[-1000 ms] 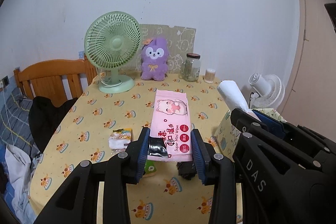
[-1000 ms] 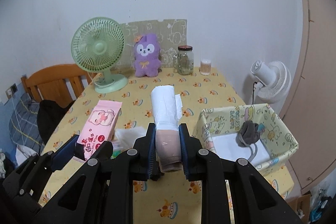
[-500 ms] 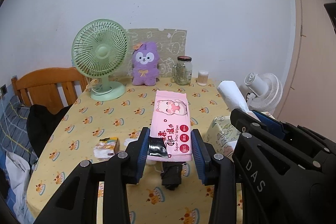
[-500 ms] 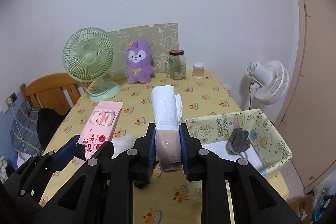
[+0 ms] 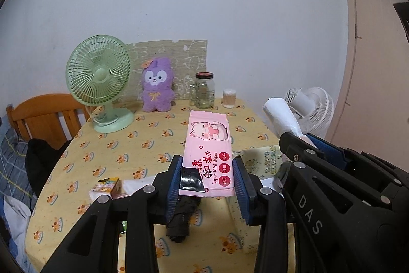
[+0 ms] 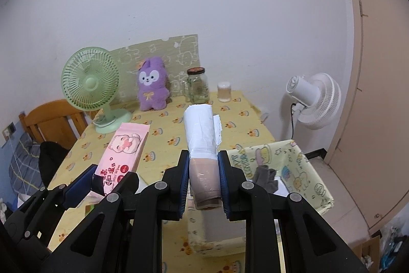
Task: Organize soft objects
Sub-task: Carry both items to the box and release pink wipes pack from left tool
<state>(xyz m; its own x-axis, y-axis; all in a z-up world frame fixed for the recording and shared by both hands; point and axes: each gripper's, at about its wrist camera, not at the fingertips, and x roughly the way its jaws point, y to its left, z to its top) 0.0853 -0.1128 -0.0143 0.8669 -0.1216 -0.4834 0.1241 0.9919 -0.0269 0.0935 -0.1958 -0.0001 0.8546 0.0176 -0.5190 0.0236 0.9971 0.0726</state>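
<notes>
My left gripper (image 5: pixel 206 178) is shut on a pink pack of wet wipes (image 5: pixel 208 145), which I hold flat above the table (image 5: pixel 143 145). My right gripper (image 6: pixel 204 179) is shut on a white roll of plastic bags (image 6: pixel 200 129) with a brown core end. Both items show in each view: the pink pack (image 6: pixel 120 152) at the left of the right wrist view, the white roll (image 5: pixel 281 117) at the right of the left wrist view. A yellow patterned fabric basket (image 6: pixel 294 165) stands at the table's right, below the right gripper, with a grey sock (image 6: pixel 265 174) inside.
At the back stand a green fan (image 5: pixel 99 83), a purple plush rabbit (image 5: pixel 156 86), a glass jar (image 5: pixel 204 90) and a small cup (image 5: pixel 229 99). A black folded thing (image 5: pixel 181 216) and a small packet (image 5: pixel 107 187) lie on the table. A white fan (image 6: pixel 314 99) stands right; a wooden chair (image 5: pixel 43 114) left.
Both grippers, still holding their items, have pulled back and slightly up from the table; the basket has slid down and under the right gripper.
</notes>
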